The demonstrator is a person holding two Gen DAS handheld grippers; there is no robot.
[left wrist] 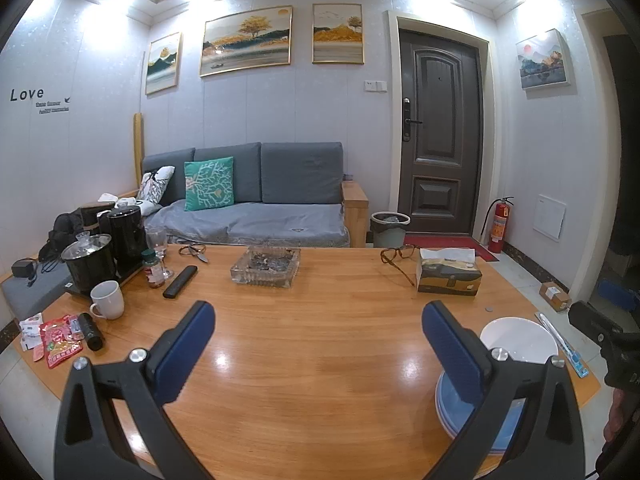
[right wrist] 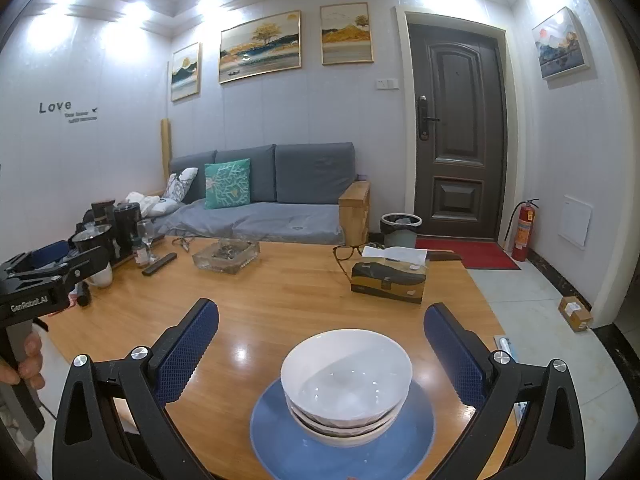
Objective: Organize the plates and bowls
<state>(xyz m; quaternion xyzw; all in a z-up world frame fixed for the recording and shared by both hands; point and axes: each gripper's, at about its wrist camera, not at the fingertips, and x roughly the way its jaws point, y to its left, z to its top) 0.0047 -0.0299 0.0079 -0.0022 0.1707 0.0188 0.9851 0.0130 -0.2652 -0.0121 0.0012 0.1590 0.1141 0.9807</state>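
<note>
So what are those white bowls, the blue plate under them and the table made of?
The white bowls look like glazed ceramic or porcelain: glossy, with small bright light spots inside. The blue plate has a duller sheen, perhaps ceramic or melamine; hard to say. The table shows wood grain under a shiny varnish that mirrors the ceiling lights.

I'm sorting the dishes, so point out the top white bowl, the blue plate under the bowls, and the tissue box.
top white bowl (right wrist: 346,376), right wrist view, on its inner wall.
blue plate (right wrist: 276,436), right wrist view, on its bare left rim.
tissue box (right wrist: 388,282), right wrist view, on its front face.
</note>
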